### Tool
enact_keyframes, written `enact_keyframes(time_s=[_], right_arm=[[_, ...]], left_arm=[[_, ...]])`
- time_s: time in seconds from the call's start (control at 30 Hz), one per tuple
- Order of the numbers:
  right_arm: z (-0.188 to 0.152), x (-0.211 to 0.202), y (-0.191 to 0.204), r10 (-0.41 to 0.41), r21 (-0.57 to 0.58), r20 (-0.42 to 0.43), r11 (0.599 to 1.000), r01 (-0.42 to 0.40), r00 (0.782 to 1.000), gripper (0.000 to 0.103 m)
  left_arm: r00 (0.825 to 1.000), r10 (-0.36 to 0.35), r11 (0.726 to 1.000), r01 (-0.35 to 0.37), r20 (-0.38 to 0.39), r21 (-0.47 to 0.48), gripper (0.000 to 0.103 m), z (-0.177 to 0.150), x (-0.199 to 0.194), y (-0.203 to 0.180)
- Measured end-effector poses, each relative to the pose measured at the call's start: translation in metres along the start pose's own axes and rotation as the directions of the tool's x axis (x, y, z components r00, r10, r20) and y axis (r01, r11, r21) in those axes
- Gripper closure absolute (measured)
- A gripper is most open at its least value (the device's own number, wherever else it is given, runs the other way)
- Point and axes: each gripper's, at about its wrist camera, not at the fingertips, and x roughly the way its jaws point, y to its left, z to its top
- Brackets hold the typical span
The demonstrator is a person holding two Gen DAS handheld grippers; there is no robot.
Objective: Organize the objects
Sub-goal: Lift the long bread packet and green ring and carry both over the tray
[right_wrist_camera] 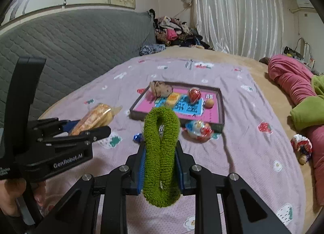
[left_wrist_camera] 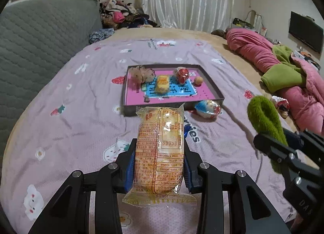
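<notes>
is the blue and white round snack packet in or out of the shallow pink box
Out. The blue and white round snack packet lies on the purple sheet just outside the shallow pink box's near corner.

My left gripper [left_wrist_camera: 160, 165] hides the sides of the clear-wrapped yellow cake packet [left_wrist_camera: 160, 149] behind its blue pads. In my right view this packet [right_wrist_camera: 95, 118] is blurred and its near end is covered by a black finger.

The fuzzy green looped cloth [right_wrist_camera: 161, 153] covers the near wall of the shallow grey tray with pink floor [right_wrist_camera: 220, 100]. In my left view the lower end of the cloth [left_wrist_camera: 265, 120] is behind my right gripper.

The small blue foil thing [right_wrist_camera: 138, 138] is half hidden; I cannot tell what it is.

The printing on the tray floor is too small to read.
</notes>
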Motion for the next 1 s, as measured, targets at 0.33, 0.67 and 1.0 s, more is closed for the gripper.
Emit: enact_keyframes(time_s=[0.33,0.67,1.0], right_arm=[[0.038,-0.017,-0.013,-0.034,-0.021,0.077,0.999,0.036,0.996,0.078],[0.076,-0.017,-0.024,-0.050,-0.027,0.123,0.998,0.054,0.991,0.078],[0.110,0.006,-0.032,-0.053,-0.031,0.155,0.998,0.058,0.986,0.078]], left_arm=[[0.998,0.008,1.000,-0.009,0.060,0.026,0.063,0.033,-0.013,-0.002],[0.993,0.003,1.000,-0.007,0.121,0.028,0.063,0.079,-0.021,0.001],[0.990,-0.005,0.999,0.000,0.143,0.032,0.063,0.121,0.000,-0.004]])
